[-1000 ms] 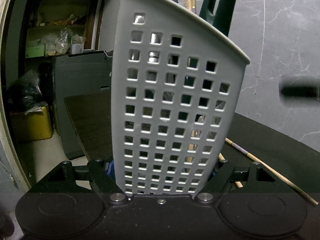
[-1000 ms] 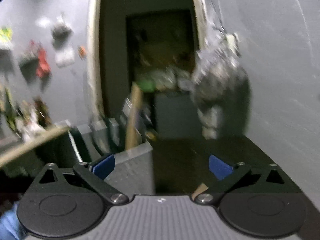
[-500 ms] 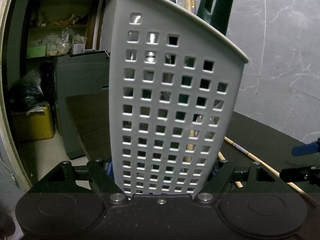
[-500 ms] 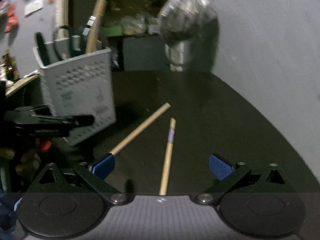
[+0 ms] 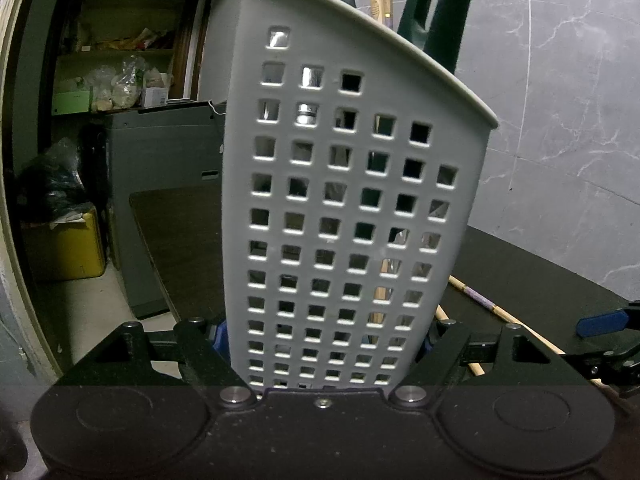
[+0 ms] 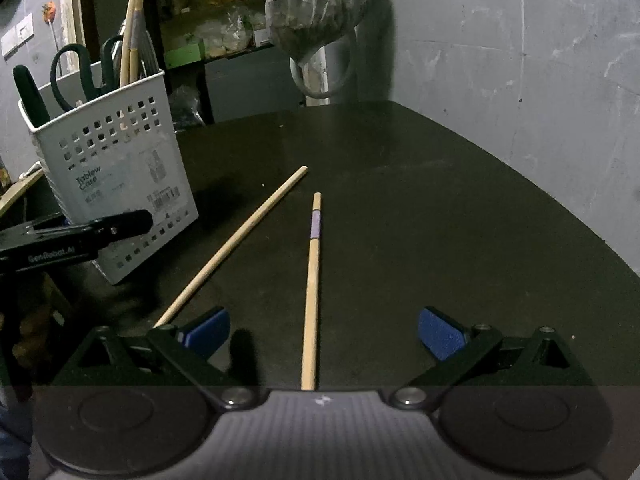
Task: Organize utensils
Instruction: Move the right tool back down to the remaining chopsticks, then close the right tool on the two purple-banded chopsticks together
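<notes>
A white perforated utensil caddy [image 5: 352, 208] fills the left wrist view; my left gripper [image 5: 324, 344] is shut on its base. The caddy [image 6: 116, 184] stands at the left of the right wrist view, holding green-handled scissors [image 6: 68, 72] and wooden sticks [image 6: 134, 32]. Two wooden chopsticks lie on the dark table: a plain one [image 6: 236, 240] and one with a purple band [image 6: 313, 280]. My right gripper [image 6: 324, 330] is open, low over the table, with the near end of the banded chopstick between its fingers.
The dark table [image 6: 440, 220] ends at a grey wall on the right. A bag [image 6: 320, 8] hangs above the table's far edge. Shelves and a yellow box [image 5: 64, 248] are off the table to the left.
My right gripper has swung down from facing the doorway to low over the table, closing in on the two chopsticks. My left gripper still holds the caddy in place.
</notes>
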{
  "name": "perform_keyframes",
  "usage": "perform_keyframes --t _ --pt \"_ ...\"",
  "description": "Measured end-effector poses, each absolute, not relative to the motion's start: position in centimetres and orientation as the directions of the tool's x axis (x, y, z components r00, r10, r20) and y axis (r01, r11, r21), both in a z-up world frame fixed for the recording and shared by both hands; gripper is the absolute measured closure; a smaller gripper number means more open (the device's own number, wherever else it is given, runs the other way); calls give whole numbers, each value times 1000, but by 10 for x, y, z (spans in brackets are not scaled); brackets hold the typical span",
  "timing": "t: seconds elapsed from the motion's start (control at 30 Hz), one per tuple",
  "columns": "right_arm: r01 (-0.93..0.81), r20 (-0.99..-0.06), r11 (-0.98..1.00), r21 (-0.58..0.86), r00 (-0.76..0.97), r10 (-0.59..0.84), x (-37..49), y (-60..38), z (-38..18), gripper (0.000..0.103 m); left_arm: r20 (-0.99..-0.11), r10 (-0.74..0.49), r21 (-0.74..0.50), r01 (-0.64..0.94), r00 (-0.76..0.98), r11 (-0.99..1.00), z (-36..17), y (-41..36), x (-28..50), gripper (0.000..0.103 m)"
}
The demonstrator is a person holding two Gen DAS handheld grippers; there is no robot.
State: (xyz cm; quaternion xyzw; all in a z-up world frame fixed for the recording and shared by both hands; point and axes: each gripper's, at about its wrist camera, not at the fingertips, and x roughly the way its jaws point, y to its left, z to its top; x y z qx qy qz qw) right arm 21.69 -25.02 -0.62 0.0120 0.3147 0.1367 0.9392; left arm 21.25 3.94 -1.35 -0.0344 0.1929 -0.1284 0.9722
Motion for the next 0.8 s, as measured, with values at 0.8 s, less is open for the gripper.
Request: perform_keyframes --t 0.8 --pt "-236 -593 971 36 777 211 218 -247 -7 10 -366 -262 -115 236 893 965 -14 39 213 23"
